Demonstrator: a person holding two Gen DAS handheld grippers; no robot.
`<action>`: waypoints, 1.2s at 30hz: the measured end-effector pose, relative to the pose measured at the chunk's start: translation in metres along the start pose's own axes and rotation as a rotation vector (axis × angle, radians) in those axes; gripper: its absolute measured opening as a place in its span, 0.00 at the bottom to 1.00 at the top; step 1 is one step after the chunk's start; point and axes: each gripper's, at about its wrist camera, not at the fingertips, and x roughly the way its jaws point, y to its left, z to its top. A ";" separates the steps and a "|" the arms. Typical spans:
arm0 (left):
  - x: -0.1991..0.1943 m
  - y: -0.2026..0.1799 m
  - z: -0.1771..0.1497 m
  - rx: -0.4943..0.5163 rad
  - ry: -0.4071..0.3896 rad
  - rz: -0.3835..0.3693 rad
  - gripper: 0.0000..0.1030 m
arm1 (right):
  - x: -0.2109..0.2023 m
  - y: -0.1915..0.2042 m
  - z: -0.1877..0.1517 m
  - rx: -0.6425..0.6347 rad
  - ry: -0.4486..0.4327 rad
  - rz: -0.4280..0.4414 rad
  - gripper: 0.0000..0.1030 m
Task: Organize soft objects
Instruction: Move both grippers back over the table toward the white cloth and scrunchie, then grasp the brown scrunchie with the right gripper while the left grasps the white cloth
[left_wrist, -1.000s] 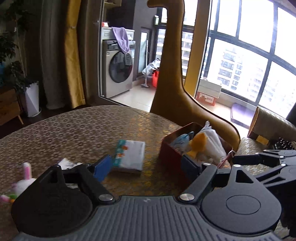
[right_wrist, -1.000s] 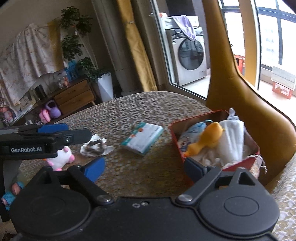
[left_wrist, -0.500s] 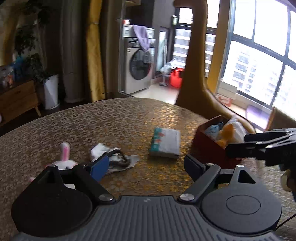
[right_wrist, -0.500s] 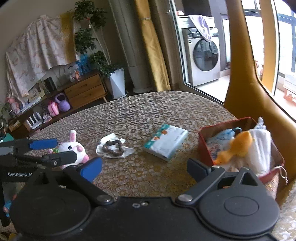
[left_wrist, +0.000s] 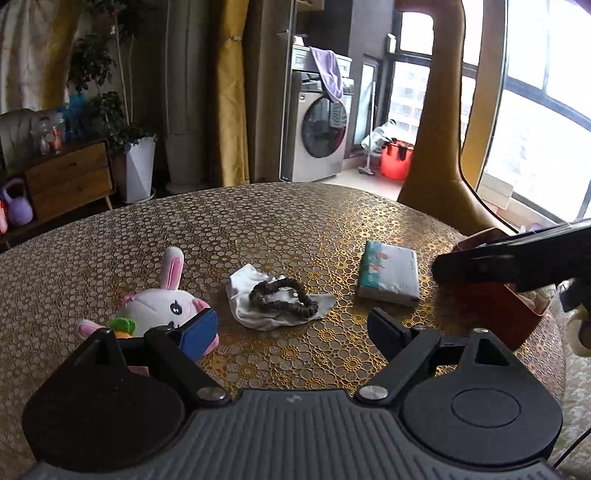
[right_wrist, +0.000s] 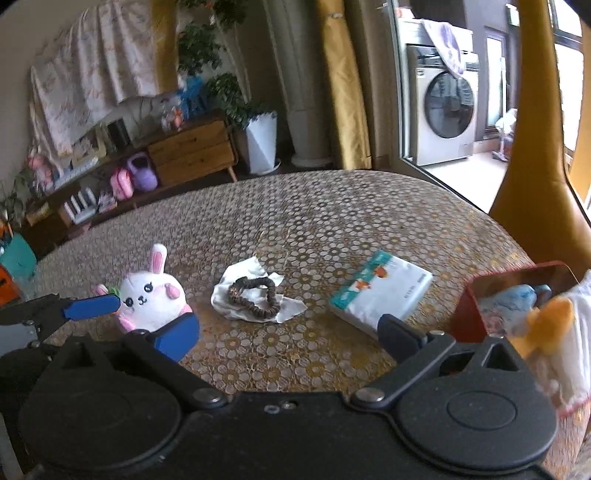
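A white plush bunny (left_wrist: 159, 302) (right_wrist: 149, 299) lies at the table's left. A brown scrunchie (left_wrist: 282, 297) (right_wrist: 255, 297) rests on a white cloth (left_wrist: 255, 314) (right_wrist: 240, 275) in the middle. A tissue pack (left_wrist: 389, 273) (right_wrist: 382, 293) lies to the right of them. A red box (right_wrist: 480, 310) (left_wrist: 491, 306) at the far right holds a yellow plush duck (right_wrist: 546, 325) and white soft items. My left gripper (left_wrist: 291, 326) is open and empty, just before the bunny and cloth. My right gripper (right_wrist: 288, 334) is open and empty, near the table's front.
The round table (left_wrist: 295, 221) has a gold patterned cover. A mustard chair back (left_wrist: 439, 147) stands behind the red box. A wooden cabinet (right_wrist: 192, 151), a plant in a white pot (right_wrist: 260, 142) and a washing machine (right_wrist: 443, 110) stand beyond the table.
Both grippers have swung left, from the red box toward the bunny and cloth. The box now sits at the right edge of both views. Both stay open and empty.
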 end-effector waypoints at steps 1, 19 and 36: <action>0.002 0.001 -0.003 -0.007 -0.005 -0.003 0.86 | 0.006 0.003 0.003 -0.023 0.013 -0.008 1.00; 0.059 0.003 -0.021 -0.074 0.021 0.070 0.86 | 0.112 0.007 0.037 -0.056 0.168 0.095 0.82; 0.083 0.001 -0.030 -0.052 0.053 0.074 0.86 | 0.170 0.039 0.026 -0.254 0.285 0.221 0.44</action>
